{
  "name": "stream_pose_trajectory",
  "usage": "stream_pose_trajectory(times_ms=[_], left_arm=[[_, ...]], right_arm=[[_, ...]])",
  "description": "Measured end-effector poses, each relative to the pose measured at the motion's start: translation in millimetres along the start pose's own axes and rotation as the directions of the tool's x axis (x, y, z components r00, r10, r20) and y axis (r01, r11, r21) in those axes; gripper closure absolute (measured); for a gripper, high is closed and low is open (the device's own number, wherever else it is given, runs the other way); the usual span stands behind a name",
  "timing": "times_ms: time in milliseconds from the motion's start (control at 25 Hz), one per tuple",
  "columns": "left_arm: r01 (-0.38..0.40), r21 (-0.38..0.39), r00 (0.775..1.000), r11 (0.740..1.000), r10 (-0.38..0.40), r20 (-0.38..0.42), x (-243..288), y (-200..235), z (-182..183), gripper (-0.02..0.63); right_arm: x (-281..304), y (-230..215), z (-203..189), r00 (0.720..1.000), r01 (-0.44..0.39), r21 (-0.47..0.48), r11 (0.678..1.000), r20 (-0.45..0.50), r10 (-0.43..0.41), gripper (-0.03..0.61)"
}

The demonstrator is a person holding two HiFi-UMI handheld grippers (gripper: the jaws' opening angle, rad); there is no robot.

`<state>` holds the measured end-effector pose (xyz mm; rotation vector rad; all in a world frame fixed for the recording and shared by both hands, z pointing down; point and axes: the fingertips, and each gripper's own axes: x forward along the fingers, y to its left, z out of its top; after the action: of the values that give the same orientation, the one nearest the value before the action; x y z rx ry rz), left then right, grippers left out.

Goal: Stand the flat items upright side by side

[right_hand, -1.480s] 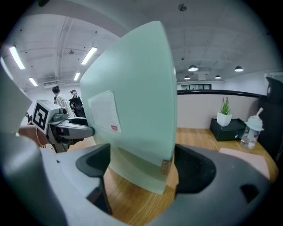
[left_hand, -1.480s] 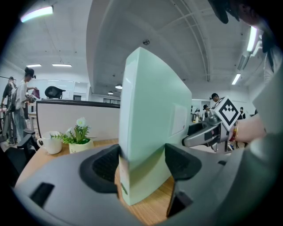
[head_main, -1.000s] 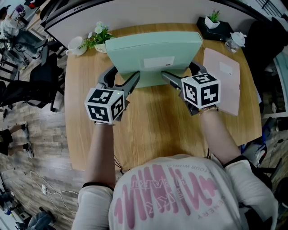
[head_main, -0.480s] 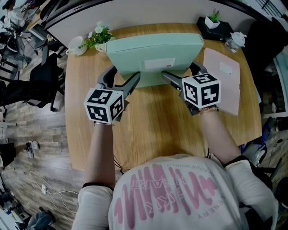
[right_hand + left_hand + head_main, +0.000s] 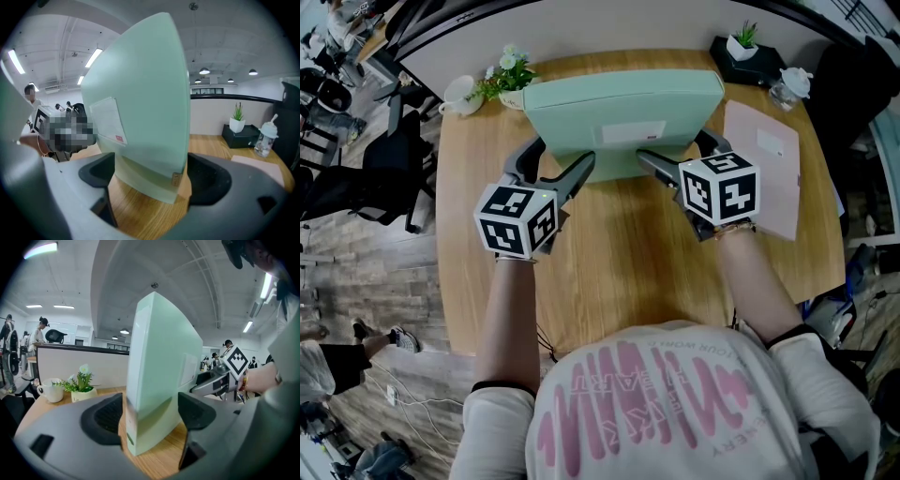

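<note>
My left gripper (image 5: 558,156) has just been opening its fingers, now wide around the green folder (image 5: 619,108), which stands upright on the bench (image 5: 619,262), unmoved. My right gripper (image 5: 673,148) has its fingers wide around the folder too.

No legible text or labels
</note>
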<state>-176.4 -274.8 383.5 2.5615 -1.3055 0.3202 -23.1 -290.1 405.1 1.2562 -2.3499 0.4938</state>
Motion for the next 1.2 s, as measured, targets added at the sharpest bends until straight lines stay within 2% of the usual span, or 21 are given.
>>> stream_pose_trajectory(times_ms=[440, 1200], left_arm=[[-0.011, -0.012, 1.000, 1.000, 0.011, 0.013, -5.3, -0.6, 6.2, 0.231], [-0.043, -0.088, 0.996, 0.995, 0.050, 0.076, -37.3, -3.7, 20.0, 0.245]], right_arm=[[-5.9, 0.6, 2.6, 1.000, 0.009, 0.009, 1.000, 0.009, -0.009, 0.081], [-35.1, 7.3, 5.5, 0.997, 0.047, 0.043, 0.998, 0.053, -0.049, 0.081]])
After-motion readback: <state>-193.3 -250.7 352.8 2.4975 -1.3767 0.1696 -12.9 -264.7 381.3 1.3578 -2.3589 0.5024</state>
